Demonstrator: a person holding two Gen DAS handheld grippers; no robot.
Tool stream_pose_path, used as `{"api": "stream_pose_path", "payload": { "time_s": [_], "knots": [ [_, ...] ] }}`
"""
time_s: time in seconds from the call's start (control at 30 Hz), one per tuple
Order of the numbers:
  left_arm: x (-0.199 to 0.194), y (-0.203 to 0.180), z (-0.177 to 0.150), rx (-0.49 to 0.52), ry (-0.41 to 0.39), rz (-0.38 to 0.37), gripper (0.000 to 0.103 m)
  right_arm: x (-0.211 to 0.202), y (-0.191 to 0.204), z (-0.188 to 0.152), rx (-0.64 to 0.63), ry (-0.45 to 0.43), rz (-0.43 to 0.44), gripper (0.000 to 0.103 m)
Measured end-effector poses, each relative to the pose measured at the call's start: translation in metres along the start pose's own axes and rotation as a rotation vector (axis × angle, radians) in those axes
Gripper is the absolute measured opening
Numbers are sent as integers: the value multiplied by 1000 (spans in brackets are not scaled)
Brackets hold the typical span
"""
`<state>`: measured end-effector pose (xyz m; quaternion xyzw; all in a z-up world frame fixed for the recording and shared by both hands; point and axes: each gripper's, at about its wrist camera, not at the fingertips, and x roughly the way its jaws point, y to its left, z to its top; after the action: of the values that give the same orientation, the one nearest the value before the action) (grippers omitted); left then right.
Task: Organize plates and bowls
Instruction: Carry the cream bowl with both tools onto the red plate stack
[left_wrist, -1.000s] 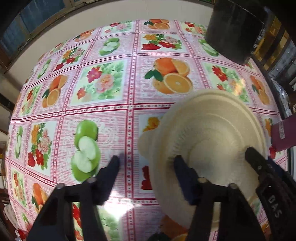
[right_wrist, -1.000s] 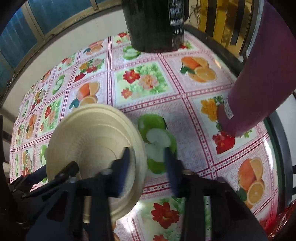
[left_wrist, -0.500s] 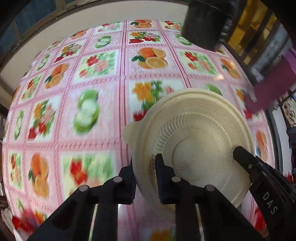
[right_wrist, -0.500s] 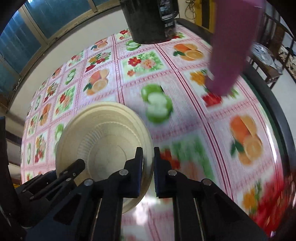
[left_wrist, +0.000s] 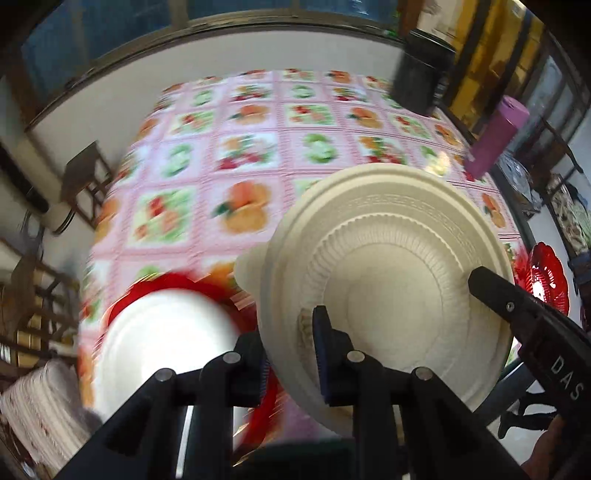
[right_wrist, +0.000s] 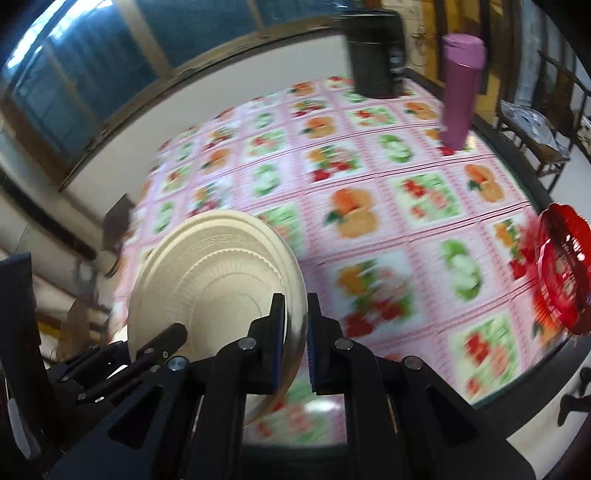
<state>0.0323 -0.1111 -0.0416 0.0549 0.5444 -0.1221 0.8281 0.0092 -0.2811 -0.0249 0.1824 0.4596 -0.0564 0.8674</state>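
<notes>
At the lower centre of both wrist views, the cream bowl (left_wrist: 399, 266) hangs tilted above the bench (left_wrist: 258, 147), its rim clamped by the left hand-held gripper (left_wrist: 291, 354) on one side and the right hand-held gripper (right_wrist: 295, 339) opposite. A blurred white dish (left_wrist: 162, 339), probably on a red plate (left_wrist: 177, 280), lies lower left, nearer the left one.

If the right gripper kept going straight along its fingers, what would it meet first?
The right gripper is already clamped on the cream plate's rim. Beyond that, probably the fruit-print tablecloth; depth is unclear.
</notes>
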Motion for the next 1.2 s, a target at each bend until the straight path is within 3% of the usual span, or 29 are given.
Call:
{"api": "stream_pose_path", "payload": {
  "time_s": [0.13,0.33,0.63,0.73,0.8,1.0,1.2],
  "knots": [
    [-13,54,-22,-67,7,42,24,0,55,-29,-74,13,52,12],
    [-13,106,-48,-146,21,76,24,15,110,-60,-152,27,78,12],
    [1,138,-69,-185,31,112,24,43,139,-85,-212,49,64,12],
    [-3,141,-69,-190,6,119,30,40,145,-87,-251,27,69,13],
    [-12,143,-67,-184,-35,155,47,37,147,-86,-270,14,67,13],
    [-54,150,-57,-171,-225,294,85,9,145,-77,-320,-112,81,14],
    [-99,150,-47,-174,-379,348,102,-12,136,-64,-314,-175,71,15]
  ]
}}
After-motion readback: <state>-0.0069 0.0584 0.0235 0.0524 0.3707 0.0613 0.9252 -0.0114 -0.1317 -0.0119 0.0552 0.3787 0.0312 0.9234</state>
